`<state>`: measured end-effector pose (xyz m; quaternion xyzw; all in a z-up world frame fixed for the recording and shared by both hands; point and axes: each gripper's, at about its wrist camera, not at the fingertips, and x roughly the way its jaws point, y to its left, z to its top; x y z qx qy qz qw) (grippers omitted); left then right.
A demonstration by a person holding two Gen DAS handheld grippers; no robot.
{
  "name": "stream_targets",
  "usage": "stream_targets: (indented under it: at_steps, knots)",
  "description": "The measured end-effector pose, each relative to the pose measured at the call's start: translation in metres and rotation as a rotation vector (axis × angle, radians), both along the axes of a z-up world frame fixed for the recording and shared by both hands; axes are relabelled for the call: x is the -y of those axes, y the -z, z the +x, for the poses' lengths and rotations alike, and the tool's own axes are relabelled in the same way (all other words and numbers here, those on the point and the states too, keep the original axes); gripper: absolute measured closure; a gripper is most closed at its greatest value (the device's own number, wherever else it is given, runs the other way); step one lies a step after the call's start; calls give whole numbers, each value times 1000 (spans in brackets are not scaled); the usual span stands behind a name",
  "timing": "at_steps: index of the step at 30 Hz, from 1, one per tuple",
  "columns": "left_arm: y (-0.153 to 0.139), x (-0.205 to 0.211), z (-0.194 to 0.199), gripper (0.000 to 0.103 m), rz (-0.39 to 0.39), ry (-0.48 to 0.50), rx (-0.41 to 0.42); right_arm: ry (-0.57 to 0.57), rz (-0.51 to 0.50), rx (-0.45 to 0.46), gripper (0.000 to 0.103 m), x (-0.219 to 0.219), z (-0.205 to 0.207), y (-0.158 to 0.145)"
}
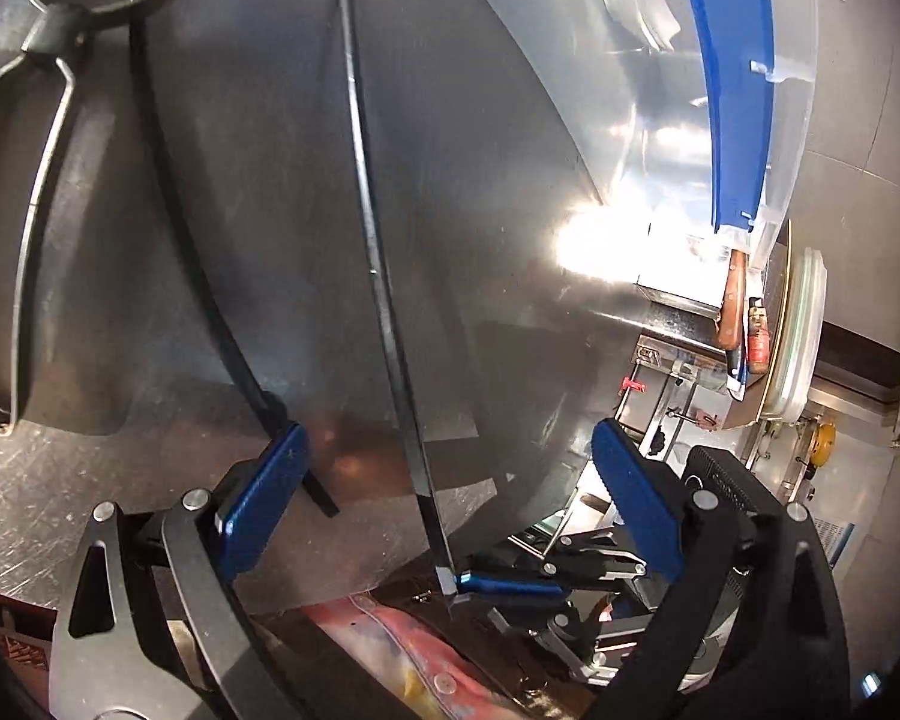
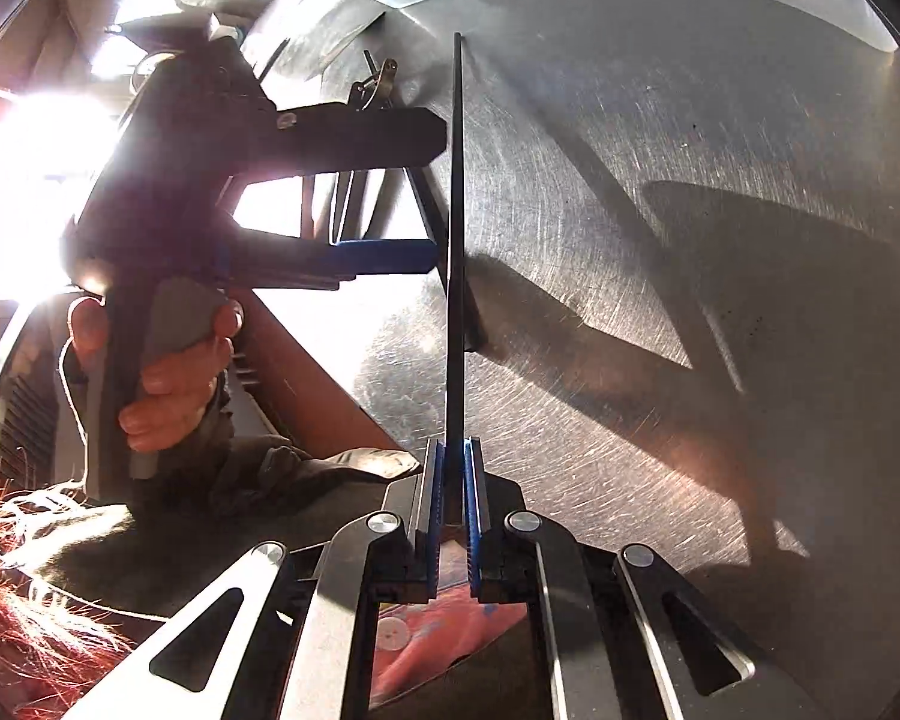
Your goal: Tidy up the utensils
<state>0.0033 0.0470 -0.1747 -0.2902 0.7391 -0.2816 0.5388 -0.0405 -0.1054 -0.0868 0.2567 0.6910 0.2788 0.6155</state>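
Note:
A long flat dark metal utensil (image 1: 384, 300), seen edge-on, stretches above the steel table (image 1: 240, 180). My right gripper (image 2: 455, 480) is shut on its near end; the blade (image 2: 457, 228) runs straight ahead from the blue pads. In the left wrist view the right gripper (image 1: 456, 585) shows low in the middle, clamping that end. My left gripper (image 1: 450, 498) is open and empty, its blue fingers (image 1: 264, 504) on either side of the utensil without touching it. It shows at the left of the right wrist view (image 2: 384, 186).
Metal wire tongs (image 1: 12, 240) lie at the left of the table. A clear plastic bin (image 1: 660, 90) with a blue rim stands at the back right. A wooden-handled tool (image 1: 732, 306) and a round lidded container (image 1: 801, 330) sit beyond it.

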Motion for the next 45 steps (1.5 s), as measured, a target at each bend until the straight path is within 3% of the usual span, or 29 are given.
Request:
stream_targets:
  at_steps: [2, 5, 7, 10, 16, 20, 25, 28, 31, 36, 40, 43, 45]
  knots:
    - [2, 9, -3, 15, 4, 12, -7, 7, 20, 11, 95, 7, -2, -7]
    - [1, 14, -6, 45, 6, 30, 3, 6, 25, 25, 95, 8, -6, -8]
    - [1, 18, -8, 78, 9, 39, 9, 9, 30, 32, 95, 9, -10, -9]
    - [-2, 15, -10, 97, 3, 24, 15, 8, 33, 44, 95, 14, -13, -6]
    - [-42, 9, -14, 98, -74, -7, 77, -18, 41, 126, 95, 17, -20, -38]
    - [-107, 10, -2, 98, -141, 13, 237, -36, 37, 271, 95, 22, -9, -88]
    - [-192, 38, 67, 98, -154, 48, 476, 4, -28, 491, 95, 38, 56, -147]
    - [-211, 60, 130, 98, -136, 42, 483, 34, -91, 515, 95, 53, 118, -159]
    - [-200, 85, 187, 98, -105, 74, 438, 50, -155, 455, 95, 64, 175, -144]
    - [-127, 115, 245, 98, 24, 86, 261, 75, -213, 279, 95, 72, 235, -76]
    - [-68, 123, 258, 98, 127, 106, 112, 45, -275, 157, 95, 76, 252, -29]
    - [-42, 126, 256, 98, 252, 149, 68, 23, -320, 105, 95, 80, 258, -11]
    - [-37, 125, 254, 97, 351, 172, 103, 25, -362, 98, 90, 83, 258, -7]
